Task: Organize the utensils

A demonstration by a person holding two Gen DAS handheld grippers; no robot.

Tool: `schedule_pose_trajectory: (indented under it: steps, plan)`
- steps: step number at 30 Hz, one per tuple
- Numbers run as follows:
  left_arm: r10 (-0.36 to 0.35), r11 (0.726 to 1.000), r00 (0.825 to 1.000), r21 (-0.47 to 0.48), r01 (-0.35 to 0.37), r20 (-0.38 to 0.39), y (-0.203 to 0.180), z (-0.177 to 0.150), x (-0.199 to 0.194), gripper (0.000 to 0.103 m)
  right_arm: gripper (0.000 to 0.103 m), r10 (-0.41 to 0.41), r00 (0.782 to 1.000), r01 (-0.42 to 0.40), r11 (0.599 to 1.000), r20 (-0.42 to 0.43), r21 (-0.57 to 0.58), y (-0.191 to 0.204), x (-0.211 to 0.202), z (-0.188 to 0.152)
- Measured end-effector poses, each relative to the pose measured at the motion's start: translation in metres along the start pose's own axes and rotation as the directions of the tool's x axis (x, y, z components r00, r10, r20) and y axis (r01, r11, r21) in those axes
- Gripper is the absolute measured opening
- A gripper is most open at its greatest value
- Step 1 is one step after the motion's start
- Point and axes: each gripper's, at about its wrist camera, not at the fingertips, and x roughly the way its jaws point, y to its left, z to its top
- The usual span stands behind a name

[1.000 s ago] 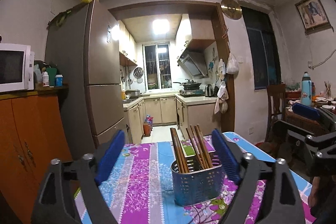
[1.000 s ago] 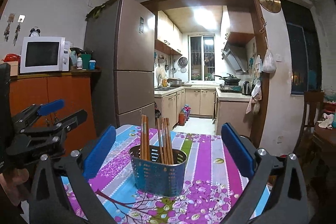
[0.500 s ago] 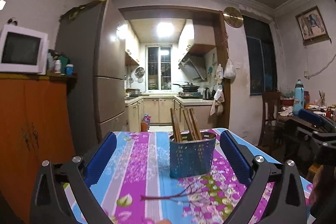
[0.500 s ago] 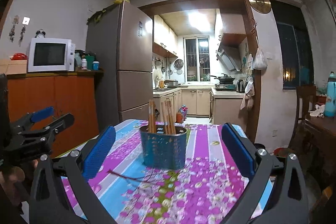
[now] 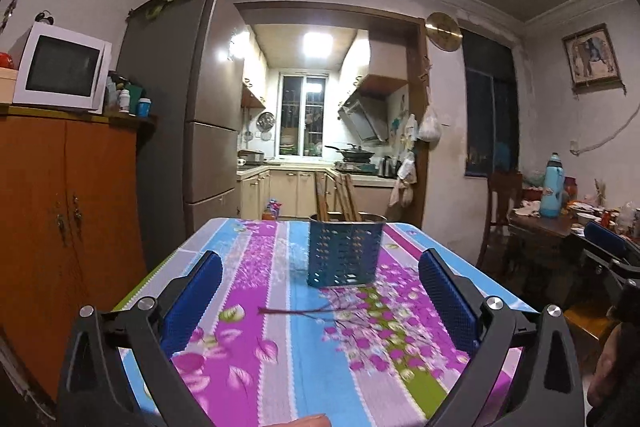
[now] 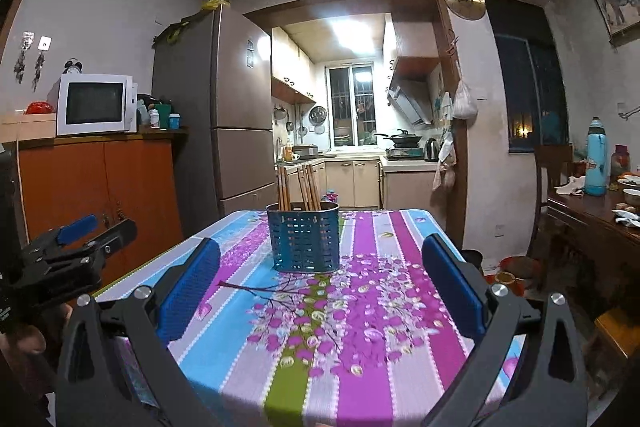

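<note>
The blue perforated metal holder with wooden chopsticks stands ahead of both grippers' fingers on the floral striped surface. The left gripper and right gripper stand wide apart, empty (no readable writing anywhere).

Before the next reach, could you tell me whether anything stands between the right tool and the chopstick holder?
Nothing visible does: only bare floral tablecloth lies between the open right tool and the blue holder.
</note>
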Motion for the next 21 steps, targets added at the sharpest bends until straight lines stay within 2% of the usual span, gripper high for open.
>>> schedule_pose_trajectory:
  steps: [2,5,10,21]
  plan:
    - [-0.013,1.000,1.000,0.002,0.013,-0.003,-0.004,-0.005,-0.011,0.098,0.098,0.001,1.000,-0.001,1.000,0.007,-0.005,0.002,-0.012,-0.003]
    - [0.005,1.000,1.000,0.020,-0.005,-0.005,-0.011,-0.010,-0.026,0.098,0.098,-0.003,1.000,0.003,1.000,0.014,-0.018,0.005,-0.023,-0.006]
    - [0.005,0.999,1.000,0.041,-0.006,0.025,-0.019,-0.019,-0.055,0.098,0.098,-0.006,0.999,0.007,0.999,0.033,-0.039,0.010,-0.040,-0.013]
    - [0.009,0.998,0.997,0.065,-0.014,0.072,-0.029,-0.028,-0.082,0.098,0.098,0.024,0.998,-0.021,0.999,0.058,-0.044,0.017,-0.055,-0.025]
